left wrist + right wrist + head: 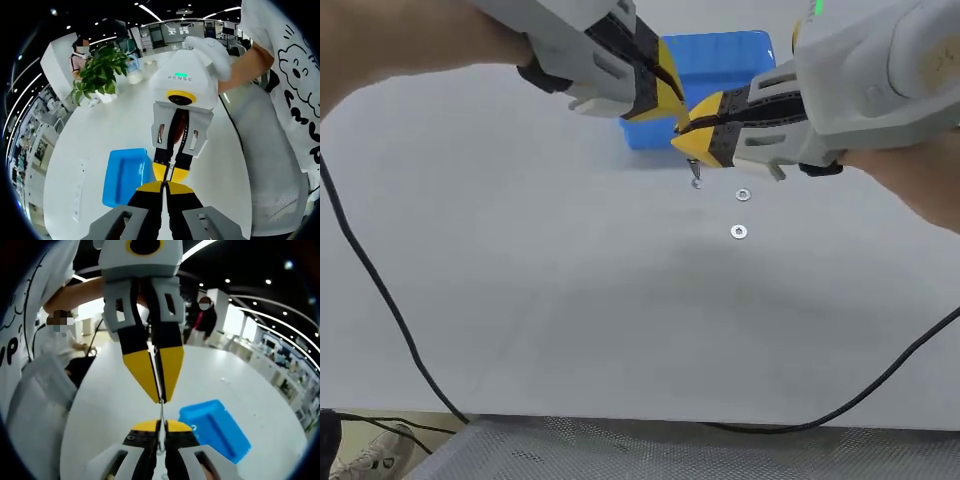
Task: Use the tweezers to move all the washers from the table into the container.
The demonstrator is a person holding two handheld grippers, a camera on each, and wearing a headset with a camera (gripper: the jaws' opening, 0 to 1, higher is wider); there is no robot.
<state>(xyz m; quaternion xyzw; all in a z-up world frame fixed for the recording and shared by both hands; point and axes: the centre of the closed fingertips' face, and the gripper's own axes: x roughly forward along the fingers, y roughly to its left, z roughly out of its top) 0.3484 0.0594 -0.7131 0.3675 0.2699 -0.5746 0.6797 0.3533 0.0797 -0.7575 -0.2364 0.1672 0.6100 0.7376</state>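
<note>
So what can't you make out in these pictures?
1. Inside of the blue container: in the head view, the left gripper and right gripper cover much of it.
2. The tweezers: in the head view they are mostly hidden by both grippers' shut jaws, and whether the tip holds anything is too small to tell.
3. Washers beyond the two washers on the table: in the head view, the grippers could hide some.

White table [570, 300], blue container [720, 62], two washers [739, 232], cables [380, 290]
</note>
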